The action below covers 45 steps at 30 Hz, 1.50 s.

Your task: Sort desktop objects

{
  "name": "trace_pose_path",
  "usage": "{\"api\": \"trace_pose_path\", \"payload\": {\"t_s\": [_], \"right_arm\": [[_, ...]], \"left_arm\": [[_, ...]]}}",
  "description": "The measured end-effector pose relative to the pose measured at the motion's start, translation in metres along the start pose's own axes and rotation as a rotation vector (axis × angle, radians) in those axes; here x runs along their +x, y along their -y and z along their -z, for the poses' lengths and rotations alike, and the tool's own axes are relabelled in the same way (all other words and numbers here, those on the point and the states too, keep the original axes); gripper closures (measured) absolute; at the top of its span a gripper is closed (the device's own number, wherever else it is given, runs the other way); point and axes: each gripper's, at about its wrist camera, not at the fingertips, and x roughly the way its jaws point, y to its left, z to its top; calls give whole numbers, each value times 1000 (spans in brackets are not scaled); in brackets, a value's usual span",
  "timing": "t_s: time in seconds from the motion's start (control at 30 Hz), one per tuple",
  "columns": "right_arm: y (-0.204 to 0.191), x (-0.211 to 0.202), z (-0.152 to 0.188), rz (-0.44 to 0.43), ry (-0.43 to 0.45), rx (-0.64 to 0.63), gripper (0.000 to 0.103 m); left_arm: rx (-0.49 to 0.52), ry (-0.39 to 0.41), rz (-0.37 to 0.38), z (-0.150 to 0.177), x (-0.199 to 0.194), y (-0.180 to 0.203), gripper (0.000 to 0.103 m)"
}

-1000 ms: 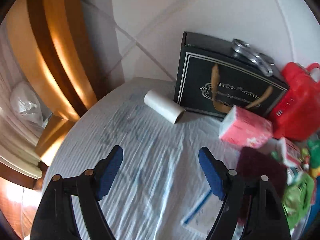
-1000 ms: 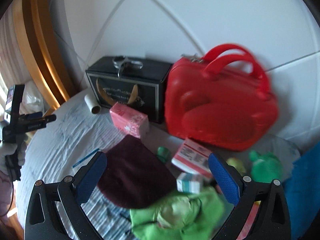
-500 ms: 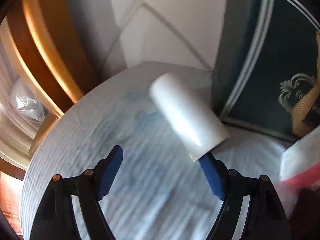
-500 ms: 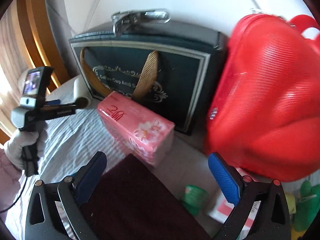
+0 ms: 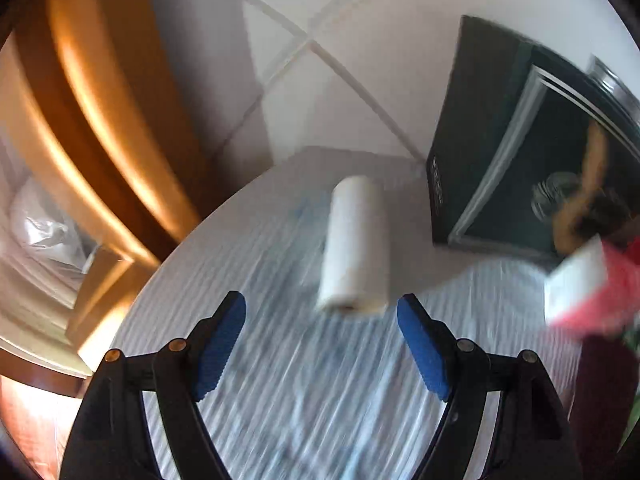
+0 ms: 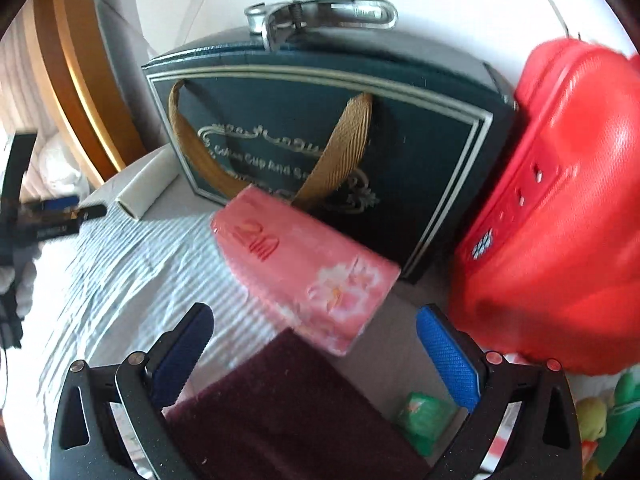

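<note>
**Roll and tissue pack: two light, soft pickups waiting in front of open claws**

Roll of white bags [image 5: 356,246] is lying on its side on the striped tablecloth [image 5: 312,392], just beyond your left gripper [image 5: 322,342]. Your jaws are standing well apart with nothing between them, and the roll's near end is sitting roughly in line with the gap. You are probably dealing with something light and slightly squashy, with a slick plastic skin and a hollow core. Since it is round, it is likely to roll sideways if you nudge it with one pad first. Taking it across the middle of its length, with both pads closing evenly on the curved sides, looks the safest hold.

Your right gripper [image 6: 316,354] is also gaping, holding nothing, and is hanging over the dark red cloth [image 6: 288,412]. Just beyond it, the pink tissue pack [image 6: 304,270] is lying at an angle, its far end close against the dark gift box [image 6: 420,152]. That pack is likely light and compressible in a smooth film wrapper, so a firm squeeze across its narrow width should be holding better than a grip on the corners.

Farther right, the red case [image 6: 560,220] is standing beside the box. A metal clip [image 6: 320,16] is resting on the box's top.
</note>
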Motion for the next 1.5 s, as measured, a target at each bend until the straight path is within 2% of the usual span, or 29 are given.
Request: {"api": "trace_pose_path", "payload": {"t_s": [0.13, 0.17, 0.23, 0.33, 0.43, 0.5, 0.57, 0.6, 0.63, 0.73, 0.87, 0.93, 1.0, 1.07, 1.13, 1.3, 1.43, 1.5], "right_arm": [[-2, 11, -7, 16, 0, -47, 0], [-2, 14, -9, 12, 1, -64, 0], [-5, 21, -11, 17, -2, -91, 0], [-3, 36, -14, 40, -19, -106, 0], [0, 47, -14, 9, -30, -106, 0], [-3, 54, -13, -7, -46, -113, 0], [-7, 53, -9, -7, -43, -101, 0], [-10, 49, -6, -1, -27, -94, 4], [-12, 45, -4, 4, -17, -90, 14], [-21, 31, 1, -23, -11, -73, 33], [-30, 26, 1, -21, -5, -113, 32], [-30, 29, -3, -35, -2, -97, 17], [-31, 32, -7, -26, 6, -76, 17], [-33, 31, -9, 1, 11, -60, 33], [-37, 27, -7, 14, 11, -44, 37], [-40, 2, 4, 43, 31, -20, 40], [-31, -36, 18, 22, 66, 47, 41], [-32, -57, 22, 26, 89, 52, 41]], "left_arm": [[-11, -136, -28, -27, 63, 6, 25], [-14, -162, 0, -30, 74, 4, 23], [-40, -149, 37, -34, 79, 2, 23], [-13, -152, 37, -39, 80, 7, 23], [12, -162, 56, -35, 76, 12, 27], [22, -166, 62, -30, 69, 17, 37], [41, -174, 64, -25, 61, 22, 57], [55, -183, 66, -21, 56, 25, 57], [65, -188, 72, -17, 53, 27, 58], [96, -176, 73, -4, 41, 34, 57], [116, -160, 72, 8, 29, 42, 58], [124, -154, 65, 12, 24, 45, 58], [127, -150, 54, 17, 16, 50, 58], [131, -123, 41, 22, 2, 56, 58], [140, -79, 32, 27, -15, 62, 58], [148, 4, 54, 38, -63, 80, 58], [136, 56, 107, 71, -111, 88, 60], [152, 99, 138, 83, -132, 96, 65]]}}
